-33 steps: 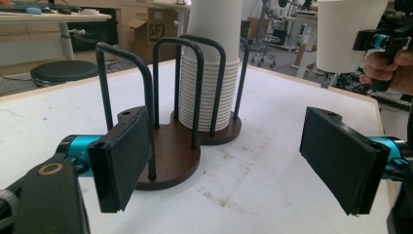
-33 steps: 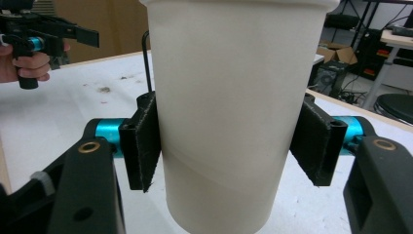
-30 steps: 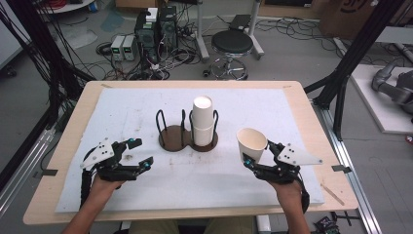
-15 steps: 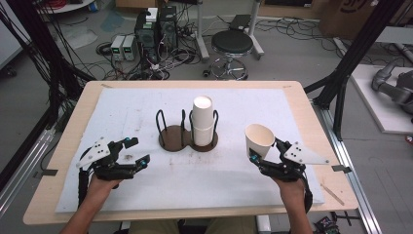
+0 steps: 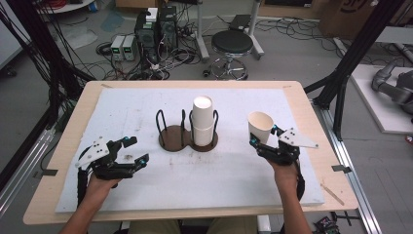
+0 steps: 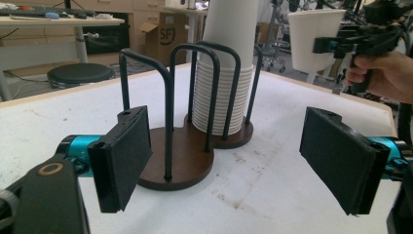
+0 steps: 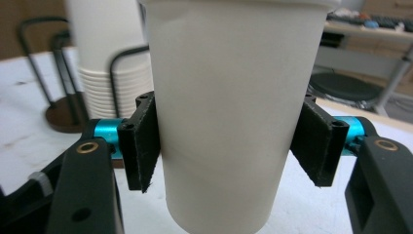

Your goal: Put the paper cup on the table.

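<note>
Cup [image 5: 260, 126] sits clamped in your right gripper [image 5: 263, 138], upright with its mouth up, held clear above the white mat [image 5: 122, 112] to the right of the holder [image 5: 187, 138]. In the right gripper view both black pads [image 7: 142, 146] press the cup's wall [image 7: 229, 112] from either side, about halfway up its height. Your right hand [image 5: 284, 170] is near the mat's right edge, and the cup is well apart from the stack [image 5: 202, 121].

The stack stands upright in the holder's right ring, inside the black wire loops; the left ring has nothing in it. The holder's brown base rests on the mat at the middle of the table [image 5: 63, 141].

Your left gripper [image 5: 132, 152] has its jaws spread wide with nothing between them. It is low over the mat, left of the holder and apart from it, pointing toward it. In the left gripper view the two pads [image 6: 124, 156] frame the holder [image 6: 185, 161] and stack [image 6: 224, 68], with the held cup [image 6: 314, 39] at the upper right.
</note>
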